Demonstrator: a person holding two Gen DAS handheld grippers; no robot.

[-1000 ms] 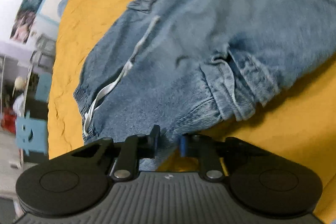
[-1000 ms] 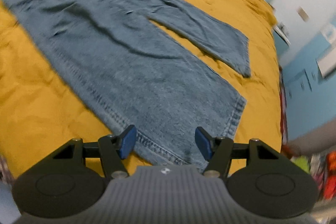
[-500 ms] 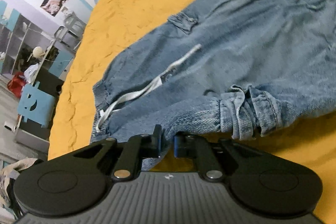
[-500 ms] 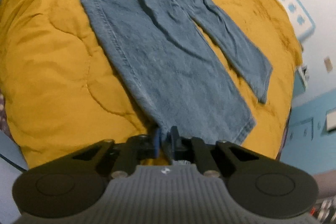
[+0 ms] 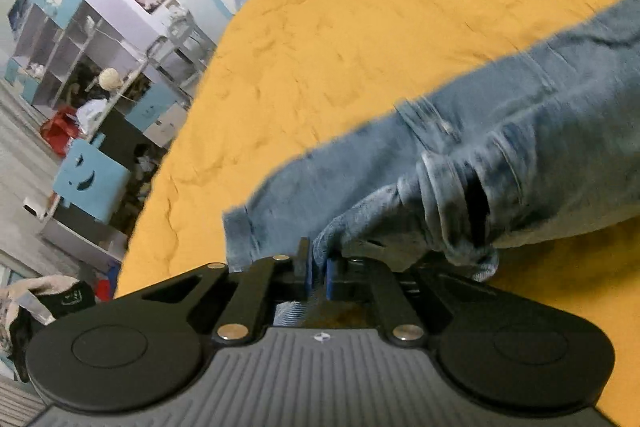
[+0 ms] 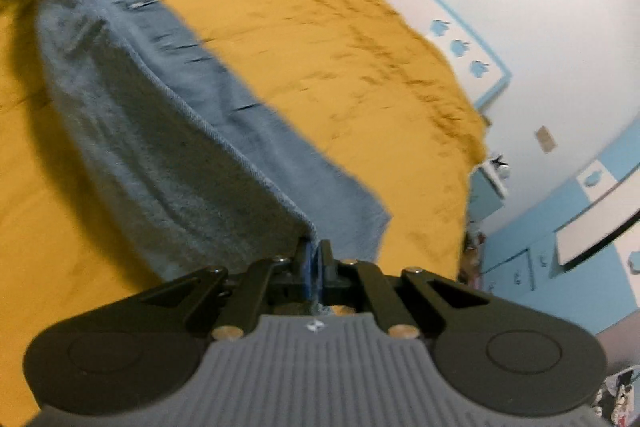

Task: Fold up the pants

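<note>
While the blue pants [image 5: 500, 131] hang lifted over the yellow bed [image 5: 360, 27], the left tool [image 5: 316, 273] is pinched tight on the bunched top end. The right tool [image 6: 314, 267] is pinched tight on a leg end.

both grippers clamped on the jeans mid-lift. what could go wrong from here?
1. The left gripper pinches only a thin bunched edge near the waist of the blue denim pants; it may slip out.
2. The right gripper holds one leg's hem edge; the other leg lies on the yellow quilted bedspread and may end up misaligned.
</note>
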